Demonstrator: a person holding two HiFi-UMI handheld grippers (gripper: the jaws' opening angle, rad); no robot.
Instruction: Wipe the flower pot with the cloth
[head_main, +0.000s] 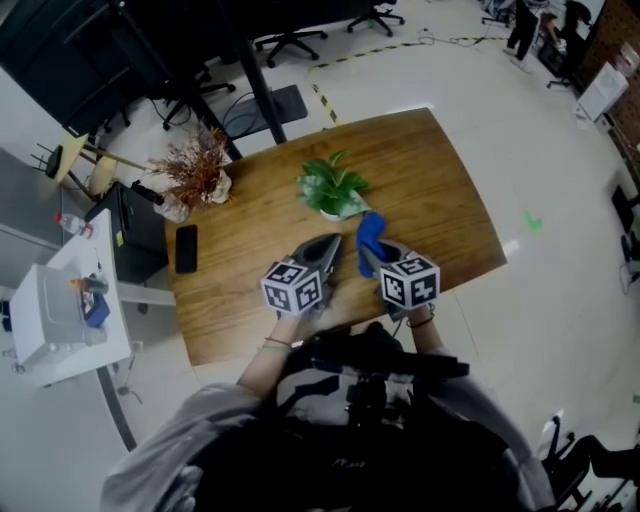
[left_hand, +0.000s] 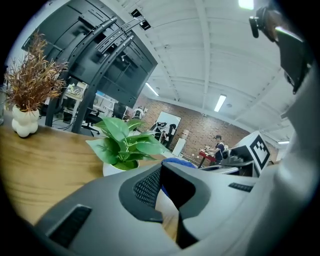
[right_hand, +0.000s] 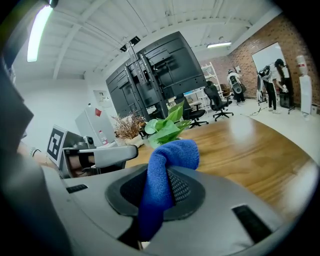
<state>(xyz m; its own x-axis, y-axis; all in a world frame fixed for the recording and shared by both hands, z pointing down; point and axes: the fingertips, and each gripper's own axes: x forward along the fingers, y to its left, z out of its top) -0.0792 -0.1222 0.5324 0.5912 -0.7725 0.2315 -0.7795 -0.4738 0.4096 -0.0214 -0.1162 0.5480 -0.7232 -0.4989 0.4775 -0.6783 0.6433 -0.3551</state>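
A leafy green plant (head_main: 332, 183) stands in a small white flower pot (head_main: 331, 212) near the middle of the wooden table (head_main: 440, 190). My right gripper (head_main: 367, 258) is shut on a blue cloth (head_main: 370, 232), which bunches up between its jaws (right_hand: 170, 155), just short of the pot on its right. My left gripper (head_main: 335, 243) sits beside it, pointing at the pot (left_hand: 108, 170). Its jaws stand slightly apart with nothing between them. In the right gripper view the leaves (right_hand: 165, 127) show behind the cloth and the pot is hidden.
A dried brown bouquet in a white vase (head_main: 195, 178) stands at the table's far left, with a black phone (head_main: 186, 248) lying near it. A white cabinet (head_main: 65, 310) is left of the table. Office chairs (head_main: 290, 42) and large black screens stand beyond.
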